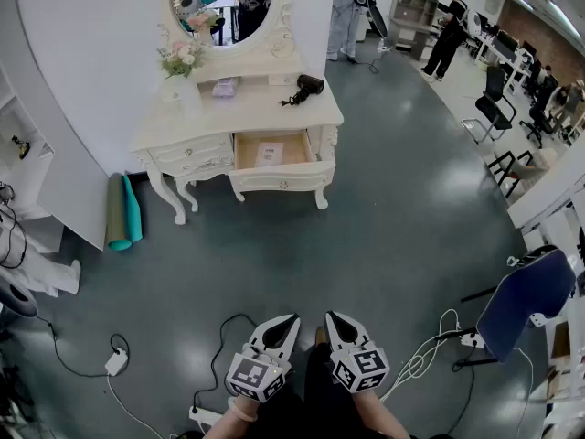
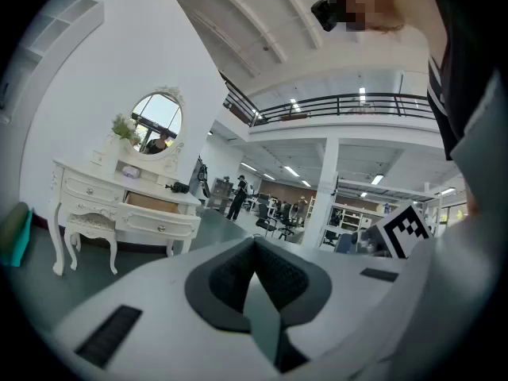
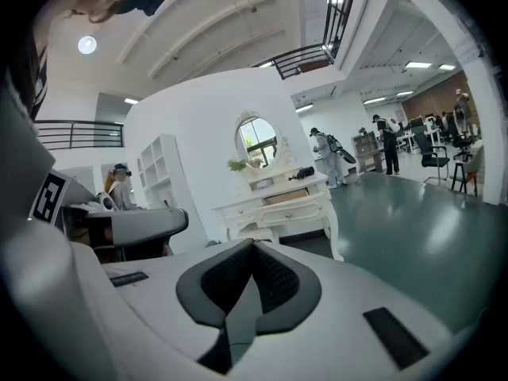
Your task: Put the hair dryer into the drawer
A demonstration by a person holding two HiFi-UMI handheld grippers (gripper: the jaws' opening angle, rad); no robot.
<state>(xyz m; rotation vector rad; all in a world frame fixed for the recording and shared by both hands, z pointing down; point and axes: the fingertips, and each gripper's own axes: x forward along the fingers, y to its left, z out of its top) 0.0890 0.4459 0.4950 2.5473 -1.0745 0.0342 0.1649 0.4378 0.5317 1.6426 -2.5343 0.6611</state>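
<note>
Your left gripper [image 1: 291, 320]: held low in front of you and aimed across the floor at the furniture. In the left gripper view, this gripper [image 2: 255, 243] has its jaws closed tip to tip with nothing between them.
Your right gripper [image 1: 331, 318]: just beside the left one. In the right gripper view, this gripper [image 3: 254, 244] has its jaws pressed together as well, and it is empty.
Black hair dryer [image 1: 306, 86]: lying on the right rear of the top of the white carved dressing table [image 1: 265, 108], well apart from both your grippers.
Wood-lined white drawer [image 1: 274, 179]: pulled out from the table's right half, on the side where the hair dryer lies. A white sheet of paper [image 1: 270, 154] lies inside.
Oval mirror [image 1: 224, 7]: upright at the back of the table.
Pale flower bouquet [image 1: 181, 58]: at the left rear of the tabletop.
Teal and olive rolled mats [image 1: 123, 213]: on the grey-green floor [image 1: 320, 245], just left of the table.
Blue chair [image 1: 526, 295]: off to your right, near the right gripper's side.
</note>
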